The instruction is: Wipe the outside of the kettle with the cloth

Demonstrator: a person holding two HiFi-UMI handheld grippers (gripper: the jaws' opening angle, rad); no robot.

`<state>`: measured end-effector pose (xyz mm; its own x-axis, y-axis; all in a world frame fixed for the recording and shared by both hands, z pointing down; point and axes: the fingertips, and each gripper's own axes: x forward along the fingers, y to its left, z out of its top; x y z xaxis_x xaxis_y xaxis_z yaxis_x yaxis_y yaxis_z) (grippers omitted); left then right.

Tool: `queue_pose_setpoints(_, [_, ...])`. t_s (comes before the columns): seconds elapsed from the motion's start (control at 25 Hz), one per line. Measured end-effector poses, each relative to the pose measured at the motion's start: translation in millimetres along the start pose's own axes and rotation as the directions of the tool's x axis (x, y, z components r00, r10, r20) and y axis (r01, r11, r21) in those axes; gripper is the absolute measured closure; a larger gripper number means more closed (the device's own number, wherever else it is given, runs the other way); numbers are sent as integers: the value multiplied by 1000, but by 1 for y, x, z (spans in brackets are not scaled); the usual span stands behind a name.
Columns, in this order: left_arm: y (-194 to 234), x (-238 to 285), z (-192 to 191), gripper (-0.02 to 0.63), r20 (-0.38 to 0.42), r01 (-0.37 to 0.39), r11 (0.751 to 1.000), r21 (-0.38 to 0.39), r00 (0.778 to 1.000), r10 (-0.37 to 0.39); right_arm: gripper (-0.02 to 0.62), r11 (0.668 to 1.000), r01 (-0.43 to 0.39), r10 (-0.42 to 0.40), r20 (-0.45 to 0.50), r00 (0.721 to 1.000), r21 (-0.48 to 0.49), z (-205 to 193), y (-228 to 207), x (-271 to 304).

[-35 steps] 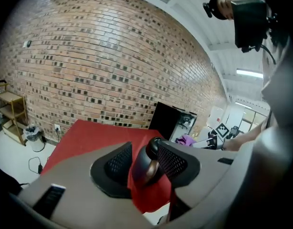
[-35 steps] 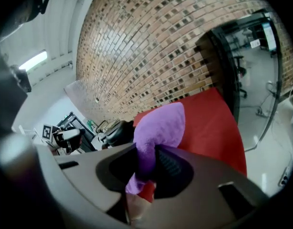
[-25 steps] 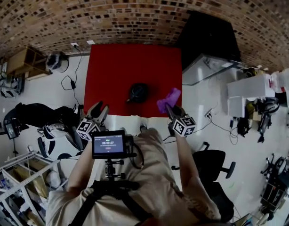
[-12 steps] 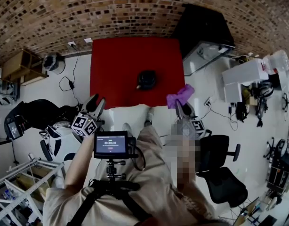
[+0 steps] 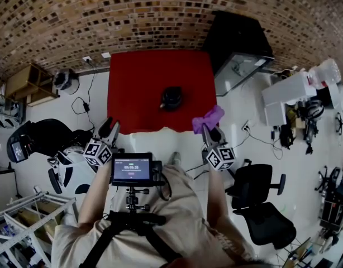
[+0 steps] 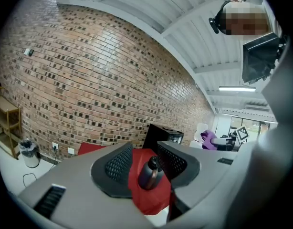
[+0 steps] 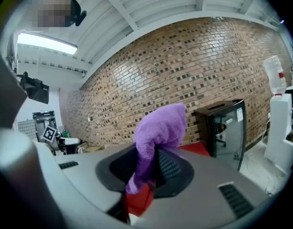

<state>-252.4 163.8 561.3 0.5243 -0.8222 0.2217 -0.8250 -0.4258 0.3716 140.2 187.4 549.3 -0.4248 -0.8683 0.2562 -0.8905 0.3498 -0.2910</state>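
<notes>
The left tongs (image 5: 109,128) (image 6: 145,159) stand apart and empty. Their ribbed black pads frame only a distant thing, the small, dark, round-bodied glossy kettle (image 5: 172,97) (image 6: 150,172). It sits upright on the red cloth-covered worktop (image 5: 135,82) (image 6: 147,200), ahead of these tongs and off to their right, well apart from them.

The kettle's shell looks hard and smooth, with a narrower top ending in a knob. I judge it stiff, moderately heavy for its size and slippery under a pad, so it could skid or turn when rubbed. The empty left tongs would best steady it at the neck or handle, not on the curved belly, where the pads would slide.

The kettle lies ahead and to the left of the right tongs (image 5: 208,133) (image 7: 149,168), again well apart. These are clamped on the fluffy purple cloth (image 5: 208,118) (image 7: 161,128), pinching its lower fold so that a soft bunch stands above the pads and a short tail hangs below. The cloth looks light, limp and plush. It should mould to the kettle's curve and is unlikely to scratch it, though a bunch this loose may need firm pressure to wipe evenly.
</notes>
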Motion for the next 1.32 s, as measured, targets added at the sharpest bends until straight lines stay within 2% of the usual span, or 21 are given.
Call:
queue_pose_setpoints(0.16, [-6, 6, -5, 443, 4, -29, 1000, -6, 1000, 29, 499, 996, -22, 20, -18, 1000, -88, -4, -4, 1])
queue_pose_setpoints(0.52, [-21, 5, -31, 445, 10, -62, 994, -89, 998, 64, 502, 988, -74, 67, -55, 996, -132, -10, -5, 11])
queue_pose_setpoints(1.32, [-30, 16, -47, 454, -28, -75, 993, -93, 997, 72, 502, 984, -121, 110, -84, 990, -131, -20, -11, 21])
